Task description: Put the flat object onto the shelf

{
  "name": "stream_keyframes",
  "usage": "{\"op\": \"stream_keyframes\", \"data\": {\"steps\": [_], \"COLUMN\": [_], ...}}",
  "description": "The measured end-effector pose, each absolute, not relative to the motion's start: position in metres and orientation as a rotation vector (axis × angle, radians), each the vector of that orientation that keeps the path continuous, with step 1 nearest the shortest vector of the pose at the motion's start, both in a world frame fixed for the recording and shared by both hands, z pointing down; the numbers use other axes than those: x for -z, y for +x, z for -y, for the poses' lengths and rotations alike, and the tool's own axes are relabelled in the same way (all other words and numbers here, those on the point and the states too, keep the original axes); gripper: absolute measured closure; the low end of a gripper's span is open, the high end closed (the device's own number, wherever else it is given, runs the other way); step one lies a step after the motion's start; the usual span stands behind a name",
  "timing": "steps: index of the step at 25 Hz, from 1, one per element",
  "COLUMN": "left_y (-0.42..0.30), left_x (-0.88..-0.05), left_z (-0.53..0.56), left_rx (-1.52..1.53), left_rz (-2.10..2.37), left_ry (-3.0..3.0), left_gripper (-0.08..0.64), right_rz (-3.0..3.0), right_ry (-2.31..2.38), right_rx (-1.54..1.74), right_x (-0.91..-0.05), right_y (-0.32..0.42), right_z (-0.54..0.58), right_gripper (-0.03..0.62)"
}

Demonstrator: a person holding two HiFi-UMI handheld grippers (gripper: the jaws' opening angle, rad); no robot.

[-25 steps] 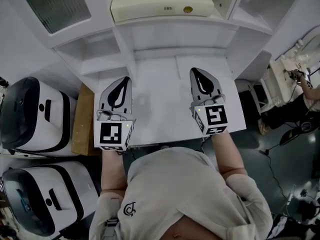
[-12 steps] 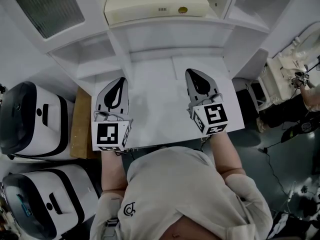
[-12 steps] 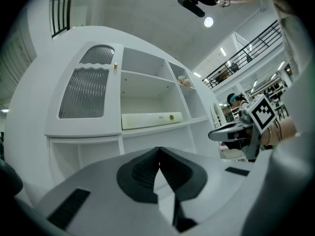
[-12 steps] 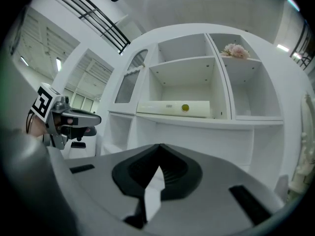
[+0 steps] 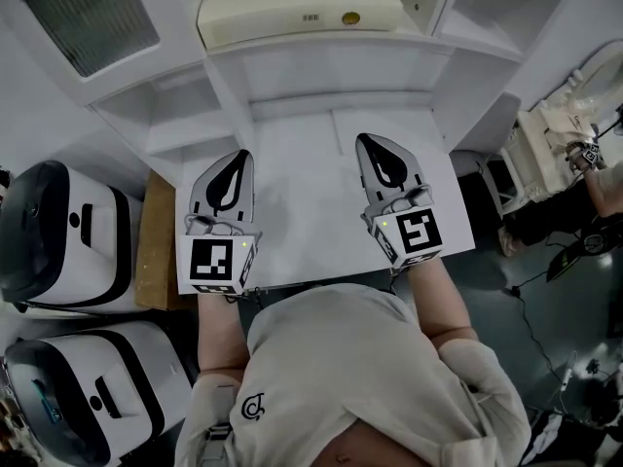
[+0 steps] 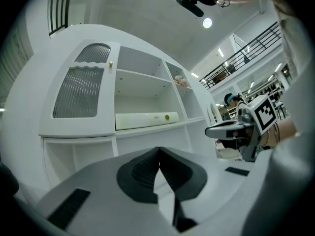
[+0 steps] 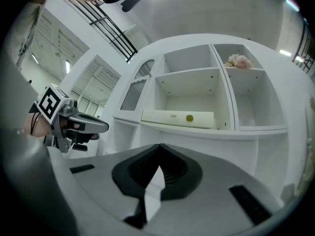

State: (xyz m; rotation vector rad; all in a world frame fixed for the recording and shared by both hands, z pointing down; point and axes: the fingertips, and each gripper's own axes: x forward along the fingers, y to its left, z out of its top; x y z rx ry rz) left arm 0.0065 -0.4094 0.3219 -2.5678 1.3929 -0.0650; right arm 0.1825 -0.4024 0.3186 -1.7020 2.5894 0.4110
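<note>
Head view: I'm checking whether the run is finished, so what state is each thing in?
flat object: lying on the shelf, not held.
left tool: shut, empty.
right tool: shut, empty.
ribbed cabinet door: closed.

White shelf unit with open compartments, arched top, stands at the back. Ribbed-glass door on its left section. Pink flower lies in the upper right compartment. White worktop sits in front of the unit. Just left of the worktop is a brown wooden board, then a white-and-black rounded machine with a second machine beside it. Dark floor at right. Pale grey wall above the unit. Round ceiling light is on. Black railing of an upper level runs behind.
</note>
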Motion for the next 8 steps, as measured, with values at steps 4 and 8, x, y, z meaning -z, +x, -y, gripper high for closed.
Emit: {"op": "stream_keyframes", "data": {"steps": [4,8], "left_y": [0.008,0.0064], "left_x": [-0.3236,-0.3224], "left_z": [0.41,0.4092], "left_rx": [0.072,0.058], "left_rz": [-1.389,-1.394], "left_ry": [-2.57,-2.566], "left_gripper": [0.548,0.548], "right_rz": [-2.596,-2.598], "right_ry": [-1.681,-1.681], "right_rx": [-0.426,-0.446], "right_x": [-0.3178,-0.3171], "right_y": [0.1809,0.1792], "right_z": [0.4013,0.4004], "right_gripper": [0.588,0.588]}}
